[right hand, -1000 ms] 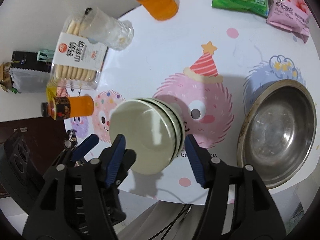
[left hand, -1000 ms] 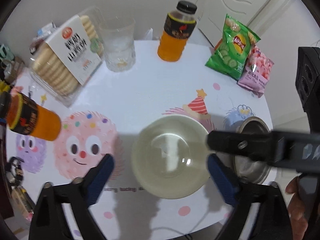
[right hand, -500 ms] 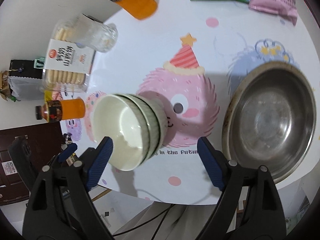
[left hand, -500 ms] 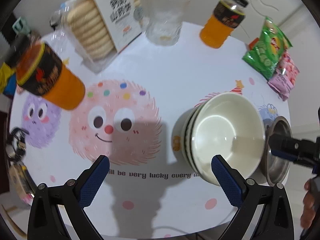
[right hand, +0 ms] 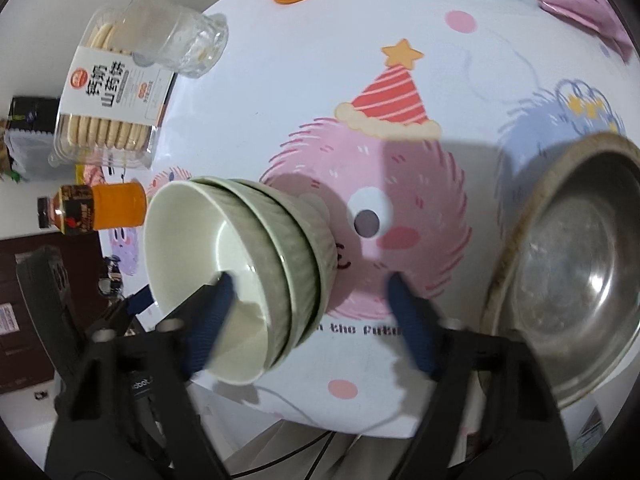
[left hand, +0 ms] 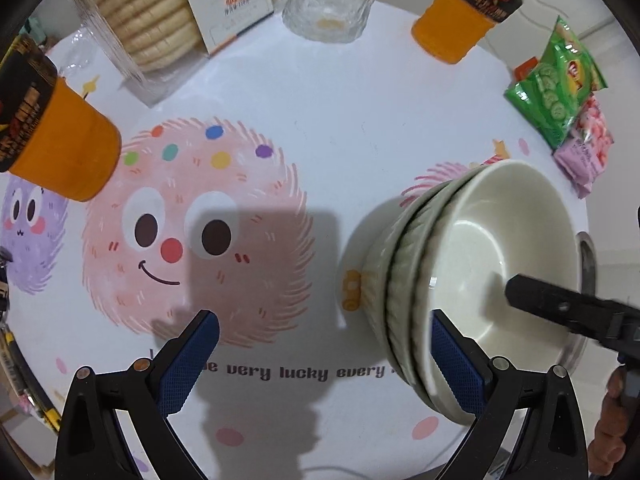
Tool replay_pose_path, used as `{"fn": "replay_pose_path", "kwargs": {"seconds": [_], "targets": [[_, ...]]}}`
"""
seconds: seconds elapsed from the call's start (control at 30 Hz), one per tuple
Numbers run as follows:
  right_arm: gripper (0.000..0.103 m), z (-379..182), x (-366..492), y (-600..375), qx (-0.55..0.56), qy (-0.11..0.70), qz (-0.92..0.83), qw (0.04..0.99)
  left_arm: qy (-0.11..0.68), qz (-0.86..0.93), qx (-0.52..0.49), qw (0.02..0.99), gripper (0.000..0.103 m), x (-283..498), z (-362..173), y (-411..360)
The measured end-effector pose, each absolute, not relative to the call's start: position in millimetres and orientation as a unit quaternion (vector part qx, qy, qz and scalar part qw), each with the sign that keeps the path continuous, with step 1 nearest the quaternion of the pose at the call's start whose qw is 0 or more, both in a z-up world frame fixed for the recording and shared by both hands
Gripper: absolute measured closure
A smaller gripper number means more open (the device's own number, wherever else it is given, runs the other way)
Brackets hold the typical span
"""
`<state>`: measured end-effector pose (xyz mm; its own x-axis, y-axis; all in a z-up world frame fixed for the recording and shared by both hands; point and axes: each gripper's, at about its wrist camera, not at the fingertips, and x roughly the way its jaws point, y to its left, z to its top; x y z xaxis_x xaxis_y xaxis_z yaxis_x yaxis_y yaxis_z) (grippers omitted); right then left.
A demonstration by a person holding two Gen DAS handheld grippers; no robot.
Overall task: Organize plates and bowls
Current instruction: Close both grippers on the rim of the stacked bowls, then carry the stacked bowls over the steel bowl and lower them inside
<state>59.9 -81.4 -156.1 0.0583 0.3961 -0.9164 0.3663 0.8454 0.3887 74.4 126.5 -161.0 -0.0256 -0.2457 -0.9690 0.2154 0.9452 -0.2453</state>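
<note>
The right hand-held gripper (right hand: 308, 316) has been closing, one finger now inside the stacked bowls (right hand: 240, 276) (wall between its jaws). Both grippers sit lower over the bench (left hand: 340, 120).

Steel basin (left hand: 586, 256) mostly behind bowls (left hand: 460, 280)

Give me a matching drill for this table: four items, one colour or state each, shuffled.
Things:
1. bowls
2. basin
3. glass
4. chip bag

Colour or state:
A. green
B. clear
C. nested in a stack, cream inside
D. bare silver metal

Pairs: 1-C, 2-D, 3-B, 4-A
</note>
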Motion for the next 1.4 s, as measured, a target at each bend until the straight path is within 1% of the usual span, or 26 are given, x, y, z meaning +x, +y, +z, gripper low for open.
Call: {"fn": "replay_pose_path", "kwargs": {"seconds": [0.03, 0.07, 0.13, 0.2, 0.23, 0.27, 0.3, 0.37, 0.4, 0.53, 0.7, 0.93, 1.4], "targets": [[0.067, -159.0, 60.0, -80.5, 0.28, 0.688, 0.016, 0.669, 0.696, -0.165, -0.012, 0.699, 0.001, 73.8, -162.4, 125.7], [0.074, -162.7, 60.9, -78.1, 0.28, 0.692, 0.023, 0.665, 0.693, -0.169, -0.02, 0.7, 0.005, 73.2, -161.9, 125.7], [0.074, -163.4, 61.5, -75.2, 0.267, 0.693, 0.024, 0.669, 0.683, -0.185, -0.052, 0.705, 0.018, 72.4, -158.5, 127.6], [0.074, -163.5, 62.9, -73.6, 0.259, 0.697, 0.029, 0.668, 0.673, -0.199, -0.078, 0.708, 0.054, 73.9, -153.1, 129.4], [0.074, -163.7, 63.1, -73.7, 0.259, 0.698, 0.03, 0.667, 0.67, -0.204, -0.077, 0.709, 0.06, 75.5, -149.4, 126.5], [0.074, -163.4, 63.4, -73.3, 0.257, 0.699, 0.032, 0.667, 0.668, -0.212, -0.067, 0.71, 0.075, 77.0, -145.6, 120.7], [0.074, -162.9, 64.1, -71.3, 0.251, 0.7, 0.032, 0.668, 0.665, -0.221, -0.052, 0.712, 0.085, 76.8, -141.8, 112.9], [0.074, -160.6, 66.2, -69.0, 0.24, 0.703, 0.029, 0.669, 0.658, -0.211, -0.004, 0.723, 0.085, 75.0, -135.8, 98.7], [0.074, -160.2, 66.6, -68.4, 0.237, 0.704, 0.026, 0.669, 0.658, -0.207, 0.0, 0.724, 0.085, 74.7, -135.2, 97.2], [0.074, -159.8, 67.5, -66.5, 0.227, 0.708, 0.026, 0.669, 0.668, -0.207, -0.029, 0.714, 0.087, 79.3, -136.2, 107.4], [0.077, -159.9, 68.9, -65.4, 0.22, 0.711, 0.022, 0.668, 0.672, -0.203, -0.017, 0.712, 0.087, 78.7, -133.7, 107.6], [0.077, -157.9, 67.1, -59.9, 0.217, 0.71, 0.027, 0.67, 0.671, -0.2, -0.019, 0.714, 0.087, 74.9, -128.3, 112.1], [0.077, -118.5, 63.6, -67.1, 0.212, 0.688, 0.019, 0.694, 0.649, -0.224, -0.002, 0.727, 0.087, 77.4, -91.7, 99.4]]}}
